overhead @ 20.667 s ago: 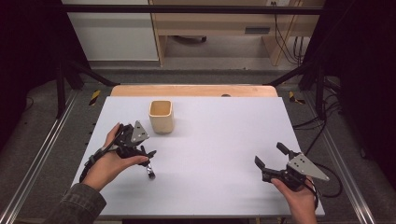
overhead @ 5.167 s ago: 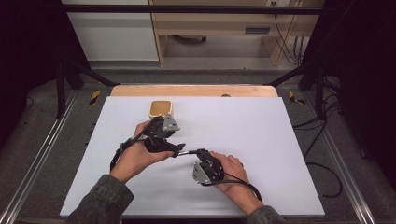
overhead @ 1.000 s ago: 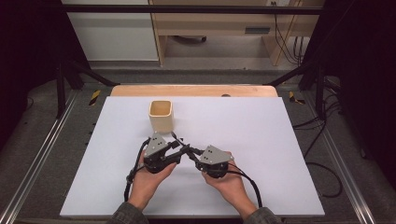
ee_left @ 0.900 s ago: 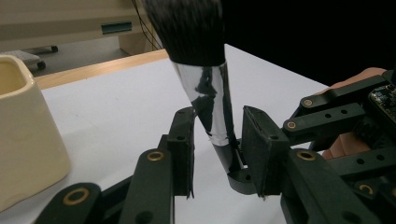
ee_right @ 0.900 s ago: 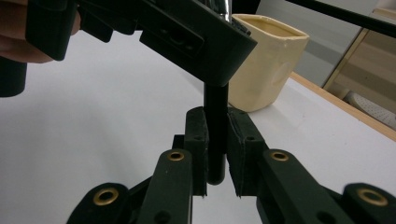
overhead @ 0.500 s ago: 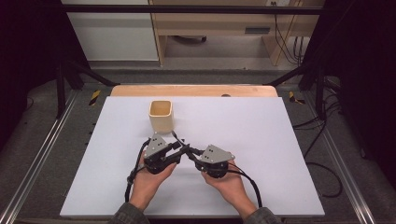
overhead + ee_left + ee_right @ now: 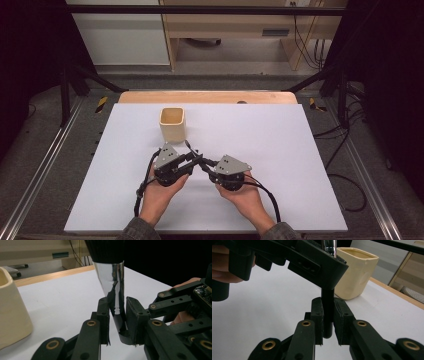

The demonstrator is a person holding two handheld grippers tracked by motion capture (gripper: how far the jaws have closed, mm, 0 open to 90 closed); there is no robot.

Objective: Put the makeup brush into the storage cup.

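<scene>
Between the jaws of the left gripper (image 7: 117, 325) stands a pen (image 7: 113, 290): a black ribbed grip section above, a shiny silver tapered cone below it, then a thin black tip running down between the pads. The jaws have just been closing and now clench that tip. The right gripper (image 7: 327, 321) grasps the pen's smooth black barrel (image 7: 327, 315), its pads pressed on both sides; the left gripper's black body crosses just above these jaws. In the high view both grippers meet tip to tip at the middle of the white table (image 7: 300, 150), matte and flat. Beyond the jaws, apart from them, stands a cream cup (image 7: 172, 124), square with rounded corners, glossy, open-topped. Bare table lies to either side, up to its wooden far edge.
</scene>
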